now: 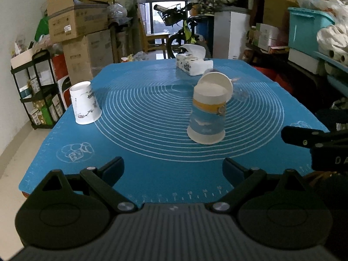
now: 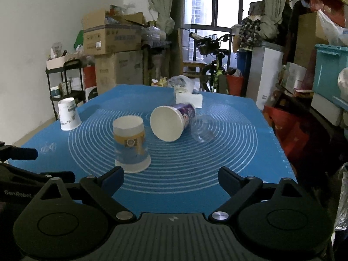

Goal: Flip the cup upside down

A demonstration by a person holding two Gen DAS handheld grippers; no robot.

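Note:
A blue and yellow paper cup (image 1: 206,117) (image 2: 131,144) stands upside down, mouth on the blue mat (image 1: 152,152) (image 2: 217,163). Behind it a purple paper cup (image 2: 171,121) lies on its side, its open mouth (image 1: 216,84) facing me. A clear plastic cup (image 2: 201,128) lies on its side beside it. A white printed cup (image 1: 84,105) (image 2: 68,114) stands upside down at the mat's left edge. My left gripper (image 1: 173,170) is open and empty, short of the blue cup. My right gripper (image 2: 170,178) is open and empty, just right of the blue cup.
A white tissue box (image 1: 193,62) (image 2: 188,99) sits at the far side of the mat. The right gripper's body (image 1: 315,143) shows at the right of the left wrist view. Cardboard boxes (image 1: 76,21), a black shelf (image 1: 37,93) and a bicycle (image 2: 213,50) surround the table.

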